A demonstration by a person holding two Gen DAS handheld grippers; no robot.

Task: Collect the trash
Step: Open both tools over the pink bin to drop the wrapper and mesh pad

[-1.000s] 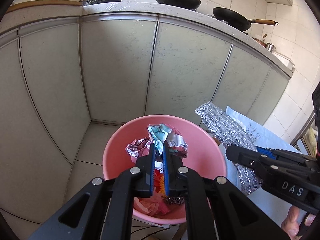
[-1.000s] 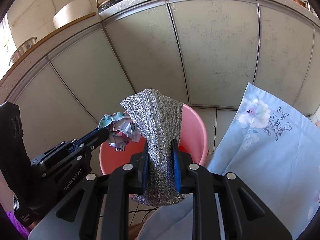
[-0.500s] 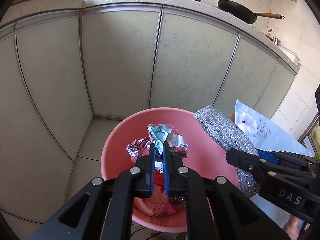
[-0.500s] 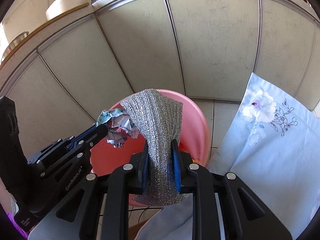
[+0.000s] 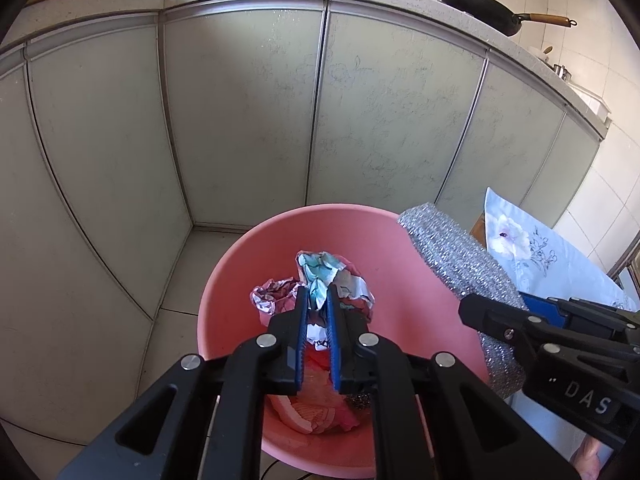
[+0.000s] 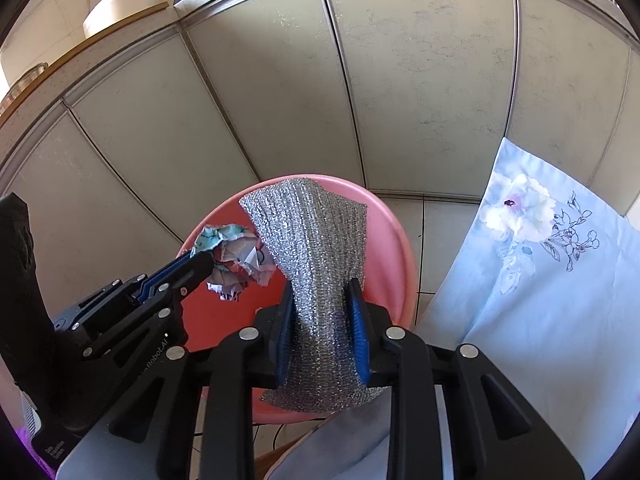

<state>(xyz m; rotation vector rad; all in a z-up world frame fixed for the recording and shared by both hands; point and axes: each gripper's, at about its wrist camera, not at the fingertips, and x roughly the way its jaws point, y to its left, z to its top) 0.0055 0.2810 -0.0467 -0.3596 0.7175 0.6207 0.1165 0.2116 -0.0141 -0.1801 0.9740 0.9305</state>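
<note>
Cabinet doors (image 5: 240, 120) behind, pink bin (image 5: 224, 320) contents half hidden by crumpled wrapper (image 5: 320, 276)

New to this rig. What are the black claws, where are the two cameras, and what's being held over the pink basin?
No robot arm here: a person carries a two-finger gripper in each hand, with a fisheye camera on each looking along its fingers. The left gripper pinches a crumpled paper wad above the pink basin, which already holds trash. The right gripper has a silver mesh scouring cloth between its pads; its jaws have just been opening. Each camera also sees the other gripper. A floral blue cloth lies beside the basin, cabinets behind.
</note>
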